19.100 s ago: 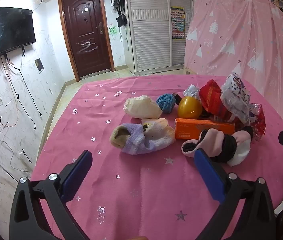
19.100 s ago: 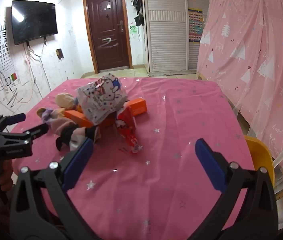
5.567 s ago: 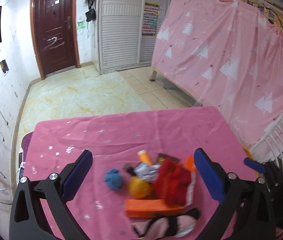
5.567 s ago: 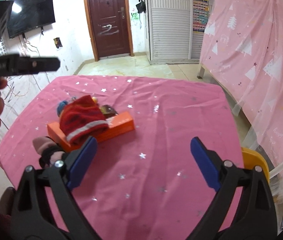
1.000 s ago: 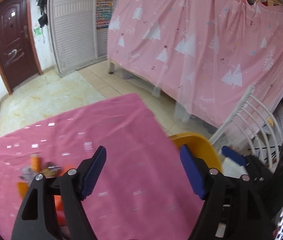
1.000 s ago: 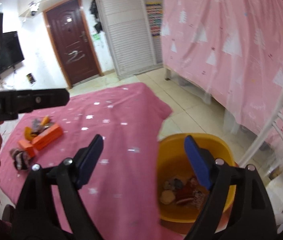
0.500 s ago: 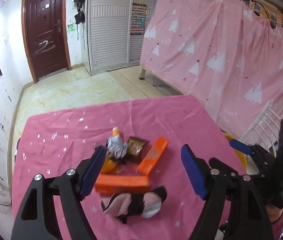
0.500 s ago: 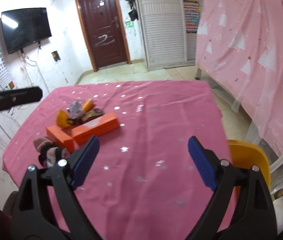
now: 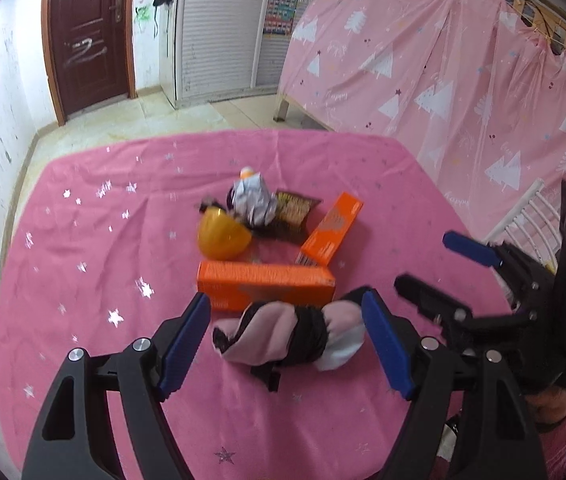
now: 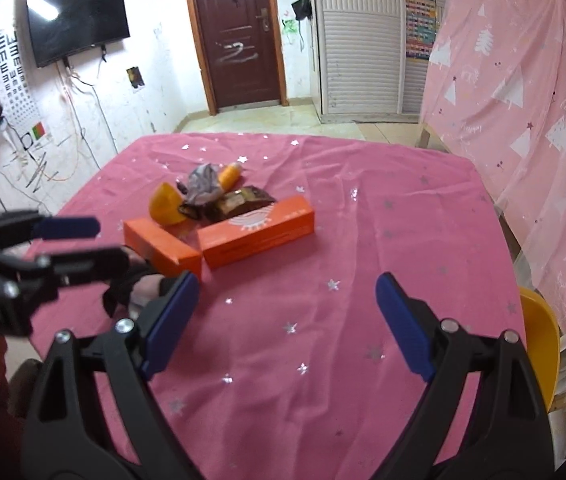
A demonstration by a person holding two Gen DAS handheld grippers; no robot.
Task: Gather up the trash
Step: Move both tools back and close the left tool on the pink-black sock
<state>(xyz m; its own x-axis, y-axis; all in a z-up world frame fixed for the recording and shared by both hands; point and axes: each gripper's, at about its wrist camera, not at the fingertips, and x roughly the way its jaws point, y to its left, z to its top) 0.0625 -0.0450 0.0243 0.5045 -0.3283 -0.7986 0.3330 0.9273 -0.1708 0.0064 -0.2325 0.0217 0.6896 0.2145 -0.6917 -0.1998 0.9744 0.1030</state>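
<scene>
A: Right, nearest first: where does the sock bundle (image 9: pixel 289 336) lie against the left gripper (image 9: pixel 289 334)?

B: Between its blue pads, seen from the left wrist. The jaws stand wide apart and neither pad presses on the pink and black cloth, so nothing is held.

A: And the right gripper (image 10: pixel 283 320)?

B: Also spread wide, empty, with only the pink tablecloth (image 10: pixel 363 208) between its pads. The yellow bin (image 10: pixel 543 344) shows at the table's right edge, beside it.

A: What lies past the socks?

B: A long orange box (image 9: pixel 265 280) lies just behind the bundle, touching or nearly so. A second orange box (image 9: pixel 333 226) lies angled beyond it. Farther back sit a yellow ball (image 9: pixel 221 234), a brown wrapper (image 9: pixel 293 210) and crumpled silver foil (image 9: pixel 253 196) in a close heap.

A: And beyond the table?

B: A dark door (image 9: pixel 87 28) and a pink curtain (image 9: pixel 463 72).
</scene>
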